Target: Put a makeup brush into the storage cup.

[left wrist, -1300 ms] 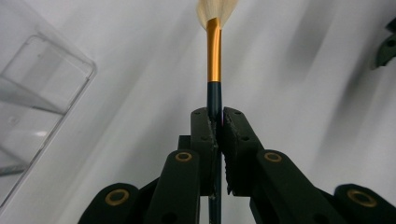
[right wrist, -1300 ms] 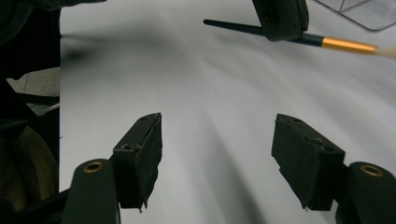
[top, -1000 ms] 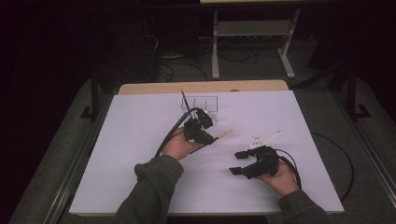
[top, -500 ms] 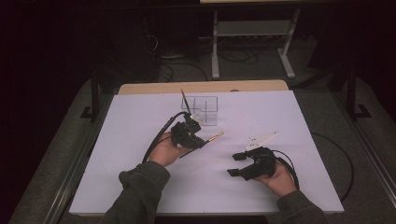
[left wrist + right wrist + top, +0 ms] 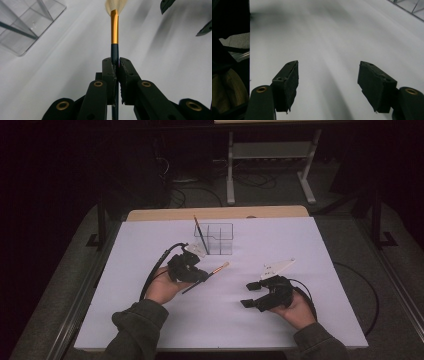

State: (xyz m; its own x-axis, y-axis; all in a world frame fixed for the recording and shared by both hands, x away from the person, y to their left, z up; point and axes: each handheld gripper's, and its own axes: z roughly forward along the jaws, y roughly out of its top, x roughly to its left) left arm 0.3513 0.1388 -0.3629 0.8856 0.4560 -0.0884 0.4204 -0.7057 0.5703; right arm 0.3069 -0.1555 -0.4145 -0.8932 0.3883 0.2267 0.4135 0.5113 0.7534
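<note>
Clearly light and stiff, the brush [image 5: 114, 30] sits clamped by its dark handle in the left gripper [image 5: 115, 65], while the right gripper [image 5: 328, 82] gapes empty.

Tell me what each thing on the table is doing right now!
Left tool: shut on the brush.
Brush: held by its dark handle, bristles pointing away.
Right tool: open, nothing between its jaws.
Clear box: upright on the table.
Dark stick: leaning in the clear box.
</note>
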